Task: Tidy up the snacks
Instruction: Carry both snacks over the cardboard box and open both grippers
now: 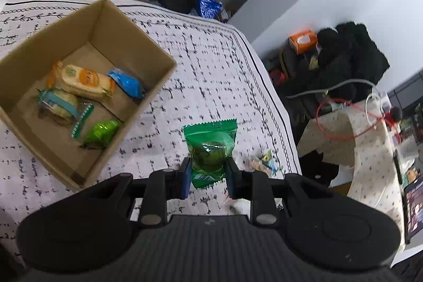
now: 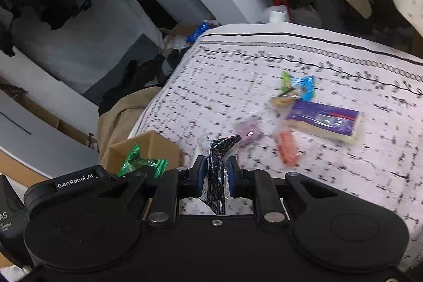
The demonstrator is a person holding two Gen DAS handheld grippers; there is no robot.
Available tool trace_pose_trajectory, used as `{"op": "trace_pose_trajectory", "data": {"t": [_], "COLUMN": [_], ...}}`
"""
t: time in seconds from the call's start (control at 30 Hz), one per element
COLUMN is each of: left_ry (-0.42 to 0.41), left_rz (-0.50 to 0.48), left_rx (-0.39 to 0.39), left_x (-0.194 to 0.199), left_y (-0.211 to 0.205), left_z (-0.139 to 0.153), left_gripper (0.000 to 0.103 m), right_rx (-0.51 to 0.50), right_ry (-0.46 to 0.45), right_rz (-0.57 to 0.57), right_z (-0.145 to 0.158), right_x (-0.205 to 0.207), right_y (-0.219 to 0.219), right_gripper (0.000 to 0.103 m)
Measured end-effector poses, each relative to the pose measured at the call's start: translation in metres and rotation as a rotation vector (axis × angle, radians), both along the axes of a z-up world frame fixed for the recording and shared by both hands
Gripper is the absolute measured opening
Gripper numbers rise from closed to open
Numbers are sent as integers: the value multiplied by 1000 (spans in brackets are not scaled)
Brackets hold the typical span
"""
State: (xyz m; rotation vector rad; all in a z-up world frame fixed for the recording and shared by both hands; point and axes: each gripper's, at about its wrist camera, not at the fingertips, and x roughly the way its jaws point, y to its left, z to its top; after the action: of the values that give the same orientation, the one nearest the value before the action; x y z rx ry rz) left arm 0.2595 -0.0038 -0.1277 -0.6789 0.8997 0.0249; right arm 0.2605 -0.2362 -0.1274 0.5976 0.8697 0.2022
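My left gripper is shut on a green packet with a round green sweet inside, held above the patterned tablecloth just right of an open cardboard box. Several wrapped snacks lie in the box: an orange-and-cream one, a blue one, a teal one and a green one. My right gripper is shut on a black-and-clear wrapped snack, lifted off the cloth. The right wrist view also shows the green packet in front of the box.
Loose snacks lie on the cloth: a purple box, blue and green packets, an orange one, a pinkish one and a small one. Beyond the table edge lies clutter: dark clothing, cables and an orange tissue box.
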Motion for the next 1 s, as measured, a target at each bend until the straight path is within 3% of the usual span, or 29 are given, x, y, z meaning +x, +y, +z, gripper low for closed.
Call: {"op": "trace_pose_trajectory", "data": {"t": [0.63,1.0], "left_ry": [-28,-7], "left_rz": [201,285], "left_rx": [-40,-101], "left_x": [-12,-18], "left_y": [79,116], "left_z": [12,8], "left_gripper": [25,26], "right_rx": [-6,-6], "right_ry": [-57,-58], "right_rz": [110,174], "right_z": [21,20], "right_x": [24,36], "right_y": [90,136], "right_gripper": [17,17]}}
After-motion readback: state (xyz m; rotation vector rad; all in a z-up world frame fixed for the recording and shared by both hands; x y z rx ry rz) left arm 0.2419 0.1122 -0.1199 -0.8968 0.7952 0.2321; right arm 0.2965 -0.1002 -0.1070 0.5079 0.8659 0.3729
